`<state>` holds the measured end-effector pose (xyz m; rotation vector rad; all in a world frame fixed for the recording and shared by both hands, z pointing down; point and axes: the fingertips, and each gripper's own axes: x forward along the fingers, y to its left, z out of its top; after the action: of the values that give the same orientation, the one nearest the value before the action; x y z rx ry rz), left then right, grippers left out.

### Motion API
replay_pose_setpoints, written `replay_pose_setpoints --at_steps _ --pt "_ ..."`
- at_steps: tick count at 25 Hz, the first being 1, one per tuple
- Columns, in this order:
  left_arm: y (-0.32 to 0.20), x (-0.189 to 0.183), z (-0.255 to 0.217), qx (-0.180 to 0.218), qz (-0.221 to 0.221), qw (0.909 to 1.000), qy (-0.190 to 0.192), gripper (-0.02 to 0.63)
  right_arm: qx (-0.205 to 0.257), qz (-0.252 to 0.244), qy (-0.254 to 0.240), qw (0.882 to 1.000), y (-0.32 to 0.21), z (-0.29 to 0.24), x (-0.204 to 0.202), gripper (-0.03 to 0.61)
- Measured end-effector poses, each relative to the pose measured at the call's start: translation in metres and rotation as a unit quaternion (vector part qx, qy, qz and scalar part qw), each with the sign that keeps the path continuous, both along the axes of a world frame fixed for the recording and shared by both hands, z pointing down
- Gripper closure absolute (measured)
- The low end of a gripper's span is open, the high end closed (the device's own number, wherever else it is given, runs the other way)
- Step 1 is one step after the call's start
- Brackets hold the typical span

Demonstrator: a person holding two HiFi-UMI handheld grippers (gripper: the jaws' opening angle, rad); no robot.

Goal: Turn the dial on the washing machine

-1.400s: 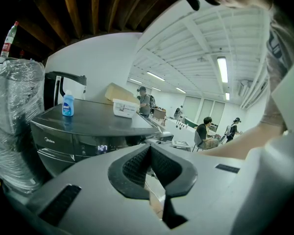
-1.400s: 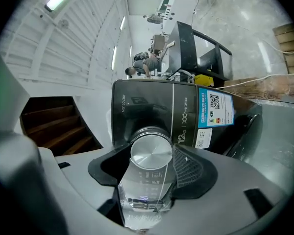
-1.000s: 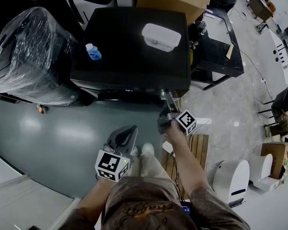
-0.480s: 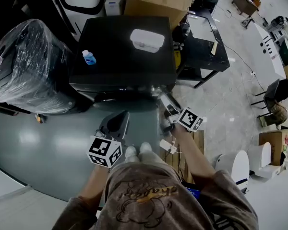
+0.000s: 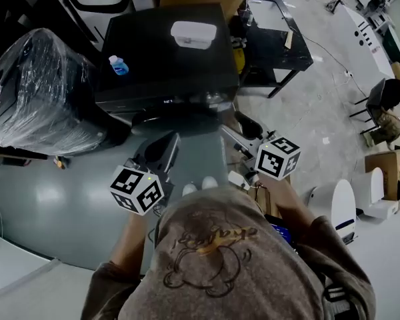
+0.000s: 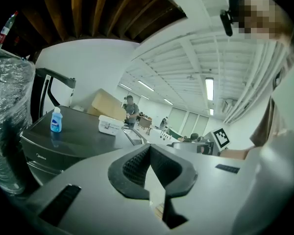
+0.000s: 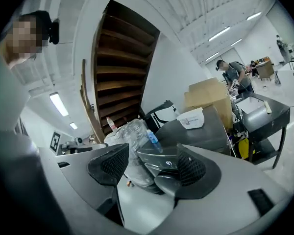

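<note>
Right gripper view: the right gripper (image 7: 152, 160) stands open and empty, with the washing machine (image 7: 201, 124) front-panel dial (image 7: 167, 184) framed beyond its jaws. The left gripper (image 6: 149, 155) is closed on nothing. The dial looks rigid and smooth, so pinch its rim squarely.

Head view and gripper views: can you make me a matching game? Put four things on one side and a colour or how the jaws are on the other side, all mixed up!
Things:
1. bottle
2. tub
3. left gripper
4. right gripper

Colour or state:
A. jaws apart, nothing between them
B. blue
C. jaws together
D. white

Right pairs: 1-B, 2-D, 3-C, 4-A.
</note>
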<state>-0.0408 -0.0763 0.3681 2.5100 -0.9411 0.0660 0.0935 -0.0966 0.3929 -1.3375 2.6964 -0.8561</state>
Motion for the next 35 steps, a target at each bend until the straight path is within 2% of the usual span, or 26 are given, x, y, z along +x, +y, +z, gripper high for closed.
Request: replay_pose_setpoints --at_steps 6,9,11,15,20,24,29,35 --pt "0.016 0.007 0.0 0.008 0.014 0.9998 -0.014 0.621 0.059 -0.039 0.044 0.996 0.038 -0.016 -0.023 0.305" --pt "0.015 0.008 0.002 0.029 0.007 0.9993 -0.024 0.621 0.098 -0.072 0.084 0.989 0.049 -0.018 -0.036 0.324" --pt "0.015 0.008 0.001 0.047 -0.001 0.9985 -0.028 0.621 0.129 -0.08 0.104 0.983 0.055 -0.024 -0.039 0.469" --pt "0.014 0.011 -0.001 0.066 -0.001 0.9975 -0.025 0.621 0.141 -0.091 0.095 0.981 0.061 -0.026 -0.04 0.571" --pt "0.014 0.017 0.004 0.079 0.012 0.9964 -0.027 0.621 0.146 -0.105 0.097 0.979 0.064 -0.018 -0.042 0.577" --pt "0.017 0.023 0.015 0.089 0.026 0.9953 -0.029 0.621 0.14 -0.091 0.103 0.981 0.062 -0.006 -0.034 0.577" --pt "0.017 0.028 0.033 0.084 0.027 0.9959 -0.021 0.621 0.127 -0.065 0.105 0.984 0.055 0.009 -0.019 0.577" --pt "0.02 0.034 0.04 0.077 0.032 0.9964 -0.016 0.621 0.125 -0.071 0.109 0.984 0.053 0.015 -0.018 0.577"
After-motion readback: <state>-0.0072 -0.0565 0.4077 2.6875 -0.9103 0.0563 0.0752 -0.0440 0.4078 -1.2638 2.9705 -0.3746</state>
